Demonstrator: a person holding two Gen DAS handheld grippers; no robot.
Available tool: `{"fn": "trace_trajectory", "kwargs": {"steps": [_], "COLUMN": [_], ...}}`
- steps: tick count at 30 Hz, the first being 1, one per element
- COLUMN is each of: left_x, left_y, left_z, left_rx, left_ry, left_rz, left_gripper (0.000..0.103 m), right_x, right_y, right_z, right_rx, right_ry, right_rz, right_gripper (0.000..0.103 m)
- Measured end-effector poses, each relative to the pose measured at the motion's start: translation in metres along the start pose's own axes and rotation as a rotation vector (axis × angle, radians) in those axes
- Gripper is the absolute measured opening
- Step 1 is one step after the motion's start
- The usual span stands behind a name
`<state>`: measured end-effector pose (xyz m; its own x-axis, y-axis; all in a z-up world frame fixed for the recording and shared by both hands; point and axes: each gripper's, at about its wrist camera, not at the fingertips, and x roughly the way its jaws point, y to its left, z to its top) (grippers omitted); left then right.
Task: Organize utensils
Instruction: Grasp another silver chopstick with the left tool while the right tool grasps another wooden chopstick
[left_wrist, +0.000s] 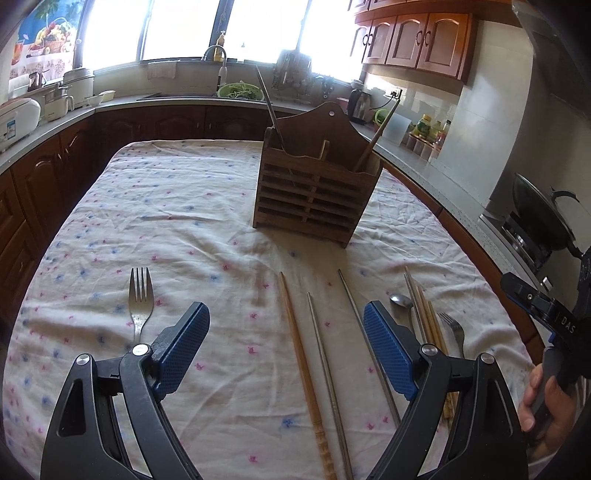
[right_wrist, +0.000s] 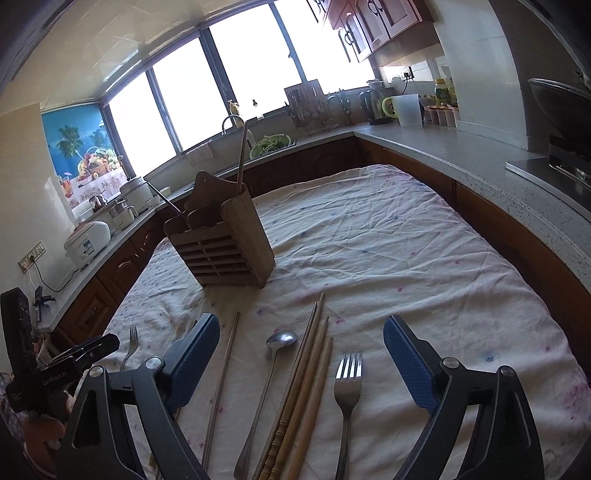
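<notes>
Both tongs, left gripper (left_wrist: 286, 334) and right gripper (right_wrist: 301, 349), gape wide, holding nothing. The loose utensils lie near you, the wooden holder (left_wrist: 314, 184) farther back. Careful: the bundled chopsticks (right_wrist: 308, 387) touch, so a pinch may lift several or roll one away.

Table draped in a wrinkled white cloth with small pink and blue flowers (left_wrist: 177, 206). Slatted brown wooden utensil caddy (left_wrist: 314, 192) stands at 12 o'clock. Lone steel fork (left_wrist: 139, 299) lies at 9 o'clock. At 6 o'clock: one wooden chopstick (left_wrist: 301, 362), two metal chopsticks (left_wrist: 325, 369). Toward 4 o'clock: steel spoon (right_wrist: 275, 354), bundle of wooden chopsticks (right_wrist: 306, 369), second steel fork (right_wrist: 347, 387).
</notes>
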<state>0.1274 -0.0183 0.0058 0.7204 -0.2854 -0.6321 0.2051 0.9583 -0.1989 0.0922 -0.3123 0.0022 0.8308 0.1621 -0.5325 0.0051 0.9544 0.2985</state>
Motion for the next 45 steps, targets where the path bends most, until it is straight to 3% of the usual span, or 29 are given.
{"fn": "trace_trajectory", "kwargs": {"steps": [7, 12, 19, 32, 40, 45], "left_x": [0.021, 0.042, 0.072, 0.11, 0.119, 0.121], "left_y": [-0.016, -0.024, -0.027, -0.033, -0.044, -0.046], "left_z": [0.0, -0.001, -0.003, -0.004, -0.002, -0.001], "left_rx": [0.052, 0.078, 0.086, 0.109, 0.169, 0.189], "left_ry": [0.065, 0.128, 0.213, 0.304, 0.302, 0.291], "left_rz": [-0.02, -0.037, -0.048, -0.065, -0.036, -0.023], "left_gripper": [0.06, 0.039, 0.03, 0.023, 0.022, 0.006], "right_x": [0.012, 0.028, 0.06, 0.096, 0.111, 0.111], "right_y": [-0.011, -0.014, -0.009, -0.018, -0.009, -0.004], "right_z": [0.001, 0.0, -0.008, -0.021, -0.02, -0.021], "right_rx": [0.017, 0.015, -0.016, -0.033, -0.09, -0.123], "right_ry": [0.048, 0.102, 0.203, 0.311, 0.339, 0.334], "right_rz": [-0.022, -0.031, -0.03, -0.071, -0.085, -0.105], "right_gripper": [0.045, 0.033, 0.02, 0.011, 0.011, 0.009]}}
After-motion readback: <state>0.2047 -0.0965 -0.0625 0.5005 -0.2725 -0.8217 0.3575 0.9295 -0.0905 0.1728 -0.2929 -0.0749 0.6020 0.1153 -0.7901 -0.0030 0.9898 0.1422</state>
